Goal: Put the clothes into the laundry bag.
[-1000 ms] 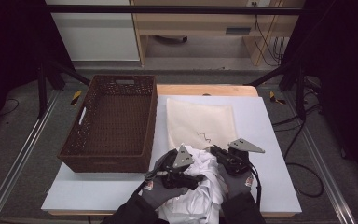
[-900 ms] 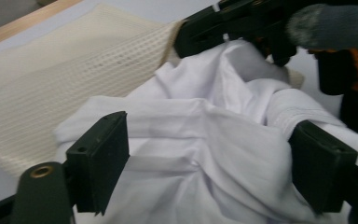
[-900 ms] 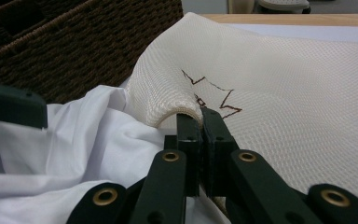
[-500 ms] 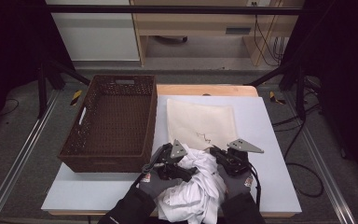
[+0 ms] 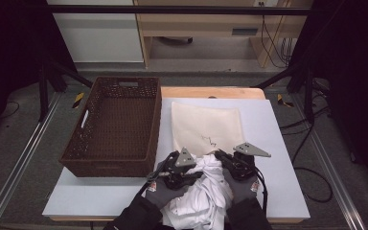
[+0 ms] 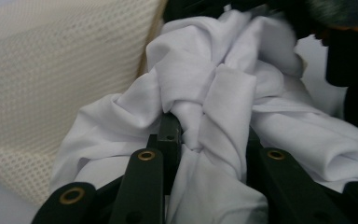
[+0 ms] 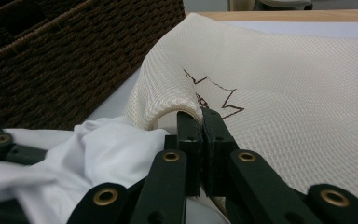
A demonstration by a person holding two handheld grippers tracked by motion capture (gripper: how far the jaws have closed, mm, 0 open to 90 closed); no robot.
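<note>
A crumpled white garment [image 5: 203, 194] lies at the table's near edge, its top against the near end of a cream mesh bag [image 5: 206, 127]. My left gripper [image 5: 191, 168] sits at the garment's left side. Its jaws have just been closing, and in the left gripper view a bunched fold of the garment [image 6: 205, 93] is pinched between them at my left gripper [image 6: 209, 135]. My right gripper [image 7: 200, 116] is shut on the bag's lifted near edge [image 7: 168, 93], beside a brown zigzag mark. In the high view my right gripper [image 5: 223, 160] is at the garment's right.
A dark wicker basket [image 5: 115, 120] stands to the left of the bag, close to the left hand. The white table top [image 5: 278, 143] has bare surface on the right. Floor rails and cables run around the table.
The left gripper's jaws have closed onto a fold of the white garment, after shifting slightly toward the bag. The right gripper has stayed still on the bag's edge.
</note>
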